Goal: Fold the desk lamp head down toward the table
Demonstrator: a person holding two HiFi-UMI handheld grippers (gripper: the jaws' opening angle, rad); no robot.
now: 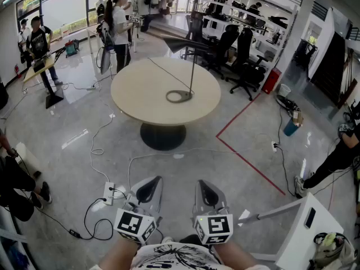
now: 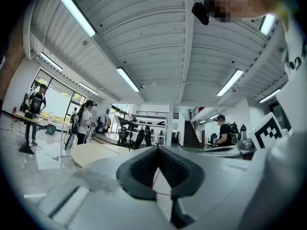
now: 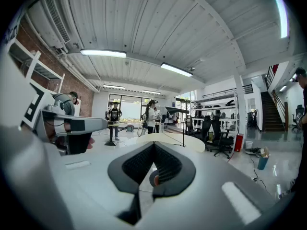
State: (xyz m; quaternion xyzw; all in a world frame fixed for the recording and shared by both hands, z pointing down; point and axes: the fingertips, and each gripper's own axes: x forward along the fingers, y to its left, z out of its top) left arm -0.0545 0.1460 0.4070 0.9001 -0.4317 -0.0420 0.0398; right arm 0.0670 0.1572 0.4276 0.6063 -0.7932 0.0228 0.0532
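Seen from the head view: round table [image 1: 140, 94] mid-floor, well apart from both grippers. On it the desk lamp [image 1: 192, 66], its ring base [image 1: 179, 97] just right of the table's centre and nearer the right edge than the left. Thin pole upright from the base. Lamp head [image 1: 179, 43] a dark flat bar, level at the pole top and reaching toward the table's far left edge, not folded down. Left gripper [image 1: 147, 191] and right gripper [image 1: 209, 194] side by side, low over the floor, pointed toward the table. Jaws of each closed tip to tip, confirmed in both gripper views, with nothing clamped between them. Power strip [image 1: 108, 193] on the floor just left of the left gripper. Office chairs [image 1: 243, 55] beyond the table's far right edge.
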